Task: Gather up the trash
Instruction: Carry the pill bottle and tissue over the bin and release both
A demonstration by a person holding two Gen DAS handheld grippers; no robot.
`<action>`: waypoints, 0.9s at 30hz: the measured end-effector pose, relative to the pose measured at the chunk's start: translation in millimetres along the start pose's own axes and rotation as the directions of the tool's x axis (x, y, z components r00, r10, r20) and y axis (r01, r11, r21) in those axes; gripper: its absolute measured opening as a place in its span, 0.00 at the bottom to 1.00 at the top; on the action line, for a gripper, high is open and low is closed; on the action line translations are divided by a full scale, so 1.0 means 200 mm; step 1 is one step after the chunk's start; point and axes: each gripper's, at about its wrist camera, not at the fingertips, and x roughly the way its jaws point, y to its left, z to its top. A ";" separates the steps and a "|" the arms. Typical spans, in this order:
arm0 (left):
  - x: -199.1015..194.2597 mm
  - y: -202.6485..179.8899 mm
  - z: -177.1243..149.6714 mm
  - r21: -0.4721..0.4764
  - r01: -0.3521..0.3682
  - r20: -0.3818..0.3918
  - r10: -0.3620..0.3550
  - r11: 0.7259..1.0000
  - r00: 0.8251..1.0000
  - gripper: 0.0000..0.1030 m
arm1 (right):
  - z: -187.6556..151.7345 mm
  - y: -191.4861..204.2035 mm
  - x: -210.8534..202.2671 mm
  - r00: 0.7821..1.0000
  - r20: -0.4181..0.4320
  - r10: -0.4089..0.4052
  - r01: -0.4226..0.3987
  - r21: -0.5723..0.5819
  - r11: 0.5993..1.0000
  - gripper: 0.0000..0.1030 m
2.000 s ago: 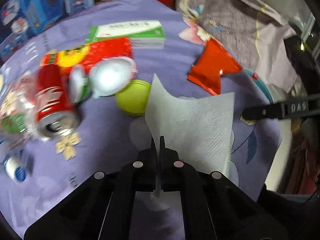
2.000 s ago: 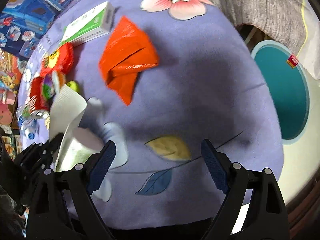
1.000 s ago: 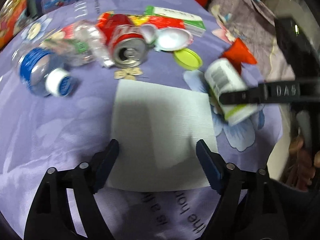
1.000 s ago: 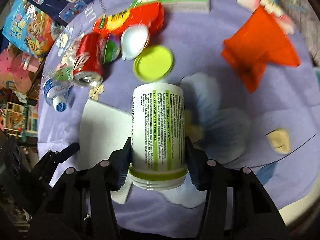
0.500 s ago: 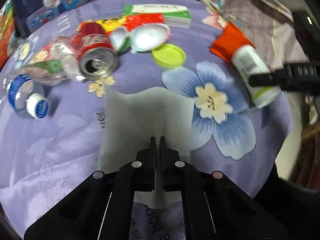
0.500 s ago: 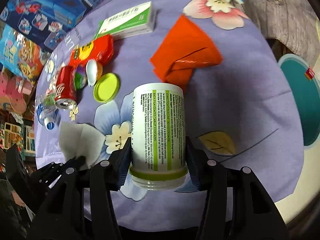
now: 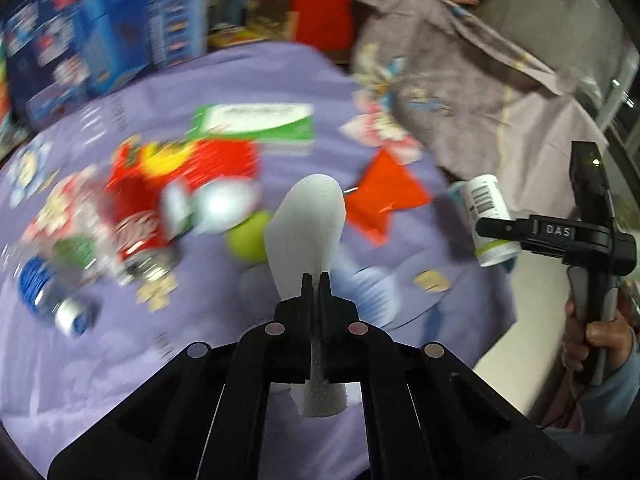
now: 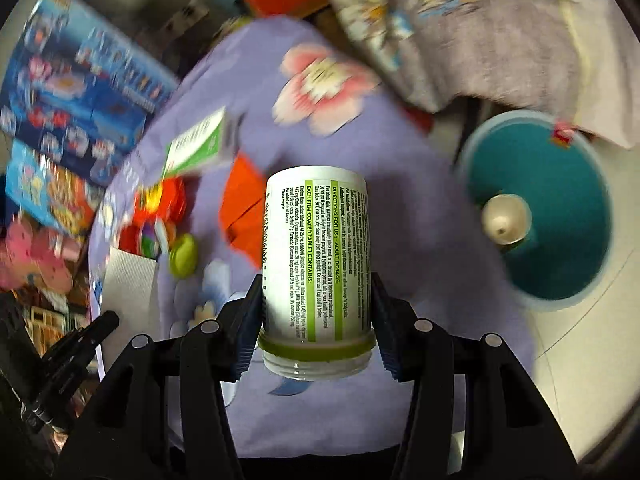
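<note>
We have both claws loaded. The left gripper [image 7: 314,280] is pinched tight on the white paper towel [image 7: 308,224], which stands up past the fingertips toward twelve o'clock in its view; nipping one edge lets the sheet trail clear of the cloth. The right gripper [image 8: 316,300] clamps the white pill bottle [image 8: 316,256] across its body, open neck toward the camera, so the round sides sit square between the pads.

In the right wrist view the teal bin [image 8: 540,216] waits at three o'clock, off the edge of the purple tablecloth [image 8: 420,152], with something pale and round already inside, though blur hides what it is. We judge both loads are bound there.

Left on the cloth: red wrapper [image 7: 384,196] at one o'clock in the left view, green lid [image 7: 250,240], cola can [image 7: 140,236] and green box [image 7: 252,124] toward ten and eleven.
</note>
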 end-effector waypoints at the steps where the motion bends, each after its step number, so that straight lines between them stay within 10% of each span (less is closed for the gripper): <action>1: 0.02 -0.09 0.05 0.029 0.023 0.001 -0.023 0.999 1.000 0.03 | 0.03 -0.07 -0.05 1.000 0.025 -0.006 0.006 0.019 1.000 0.47; 14: 0.42 -1.00 0.36 0.263 0.232 -0.104 -0.212 0.936 0.972 0.03 | 0.17 -0.81 -0.40 0.983 0.158 -0.098 0.058 0.239 0.969 0.47; 27: 0.93 -1.42 0.30 0.327 0.267 -0.300 -0.168 0.906 0.939 0.17 | 0.15 -1.12 -0.27 0.992 0.094 -0.081 0.046 0.325 0.944 0.47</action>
